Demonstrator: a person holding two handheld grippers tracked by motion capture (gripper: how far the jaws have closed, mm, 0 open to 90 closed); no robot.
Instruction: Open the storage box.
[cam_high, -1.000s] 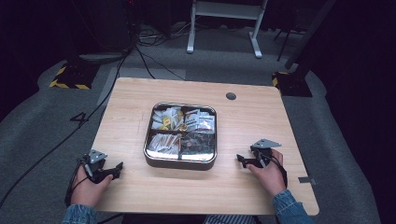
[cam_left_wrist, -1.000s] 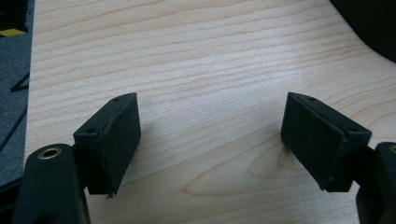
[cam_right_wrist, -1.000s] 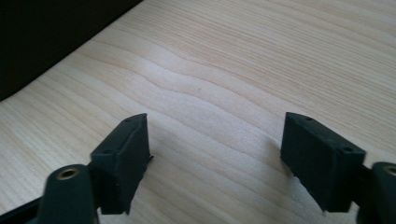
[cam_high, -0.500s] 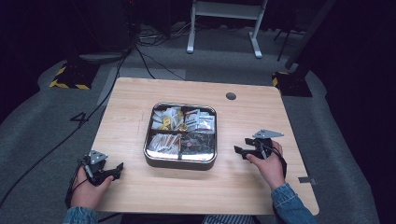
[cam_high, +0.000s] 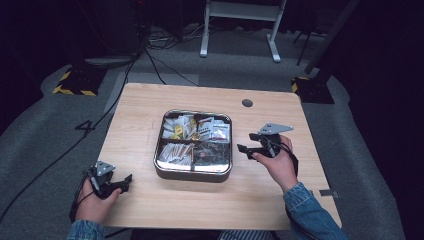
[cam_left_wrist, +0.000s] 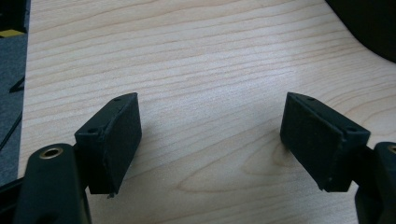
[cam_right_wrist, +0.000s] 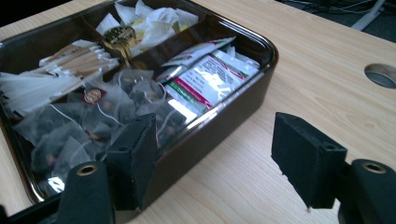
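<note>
A dark metal tray (cam_high: 192, 176) with four compartments sits mid-table and holds tea bags, sachets and paper sticks. My right gripper (cam_high: 245, 149) hovers just right of the tray, pointing at its right wall. Its jaws have just been opening, stand open, and hold nothing. In the right gripper view the tray (cam_right_wrist: 224, 121) lies close ahead of the gripper (cam_right_wrist: 215, 154), with pyramid tea bags (cam_right_wrist: 93, 116) nearest. My left gripper (cam_high: 125, 182) rests at the table's front left, open. In the left gripper view the gripper (cam_left_wrist: 210, 144) has bare wood between its jaws.
The wooden table (cam_high: 150, 100) has a round cable hole (cam_high: 247, 103) at the back right, also visible in the right gripper view (cam_right_wrist: 380, 74). Cables (cam_high: 150, 60) and a white stand (cam_high: 240, 30) lie on the grey floor beyond.
My right hand has lifted and moved left toward the tray's right side. The left hand has stayed in place.
</note>
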